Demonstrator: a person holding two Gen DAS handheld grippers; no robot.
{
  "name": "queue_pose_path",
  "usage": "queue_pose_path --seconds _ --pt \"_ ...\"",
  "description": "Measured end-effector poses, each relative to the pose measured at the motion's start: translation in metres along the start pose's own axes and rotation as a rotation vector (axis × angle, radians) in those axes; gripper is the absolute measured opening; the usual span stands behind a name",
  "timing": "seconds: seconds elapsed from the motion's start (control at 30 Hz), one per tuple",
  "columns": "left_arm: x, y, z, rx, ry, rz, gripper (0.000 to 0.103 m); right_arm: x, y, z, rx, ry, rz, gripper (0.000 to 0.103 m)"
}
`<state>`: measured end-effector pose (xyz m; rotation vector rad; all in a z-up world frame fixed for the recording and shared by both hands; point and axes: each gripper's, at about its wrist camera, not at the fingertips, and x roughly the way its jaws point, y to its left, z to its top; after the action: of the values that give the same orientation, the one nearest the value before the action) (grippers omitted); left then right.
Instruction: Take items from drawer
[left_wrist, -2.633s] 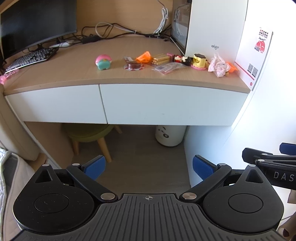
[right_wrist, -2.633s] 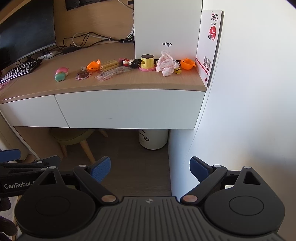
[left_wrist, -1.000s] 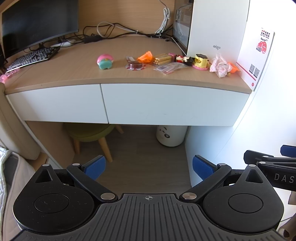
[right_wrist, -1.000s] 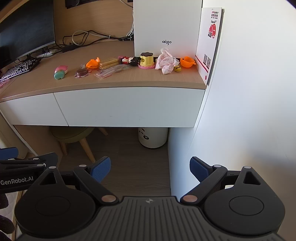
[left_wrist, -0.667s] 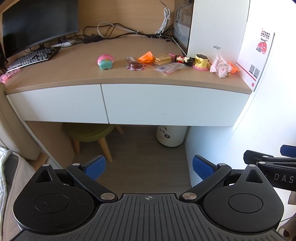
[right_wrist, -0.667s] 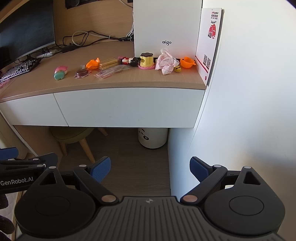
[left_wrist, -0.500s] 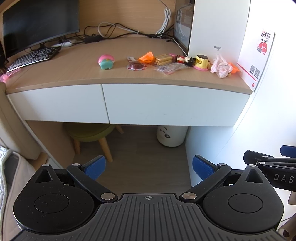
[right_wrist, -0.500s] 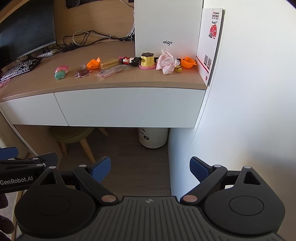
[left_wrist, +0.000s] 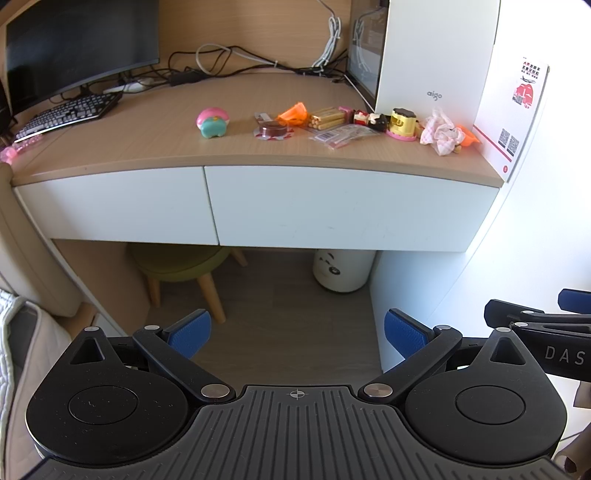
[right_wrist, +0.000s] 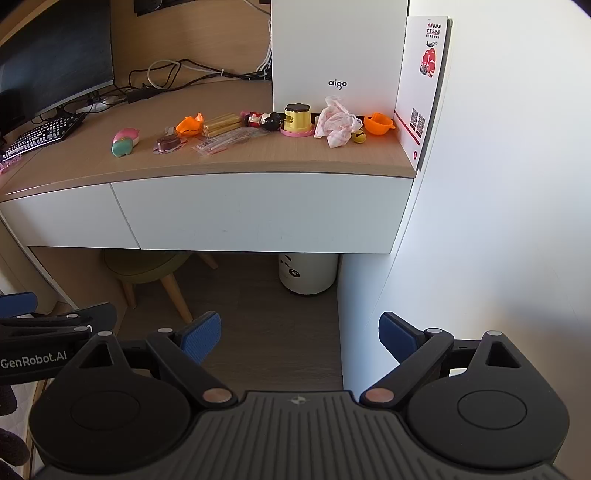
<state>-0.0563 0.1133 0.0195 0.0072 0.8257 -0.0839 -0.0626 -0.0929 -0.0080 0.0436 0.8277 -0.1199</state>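
Two white drawers sit closed under the wooden desk: a wide right drawer (left_wrist: 351, 206) (right_wrist: 258, 210) and a narrower left drawer (left_wrist: 114, 206) (right_wrist: 62, 221). Several small items lie in a row on the desktop: a pink and teal toy (left_wrist: 213, 122) (right_wrist: 125, 142), an orange piece (left_wrist: 293, 114), a clear packet (left_wrist: 341, 134), a yellow and pink toy (left_wrist: 400, 123) (right_wrist: 298, 120) and a crumpled pink cloth (left_wrist: 441, 131) (right_wrist: 338, 123). My left gripper (left_wrist: 297, 330) and my right gripper (right_wrist: 299, 332) both hang open and empty, well back from the desk above the floor.
A white computer case (right_wrist: 338, 55) and a white card (right_wrist: 424, 85) stand at the desk's right end by the wall. A monitor (left_wrist: 77, 48) and keyboard (left_wrist: 66, 114) fill the left. Below are a green stool (left_wrist: 181, 266) and a white bin (left_wrist: 341, 269).
Both views have shifted only slightly; the desk sits a touch further right in the left wrist view. The drawers stay closed and both grippers stay open.
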Motion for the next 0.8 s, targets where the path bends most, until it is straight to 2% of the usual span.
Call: queue_pose_path --seconds 0.8 --pt "0.0019 0.0003 -0.0026 0.001 0.005 -0.005 0.103 0.0006 -0.0007 -0.0013 0.004 0.003 -0.003 0.093"
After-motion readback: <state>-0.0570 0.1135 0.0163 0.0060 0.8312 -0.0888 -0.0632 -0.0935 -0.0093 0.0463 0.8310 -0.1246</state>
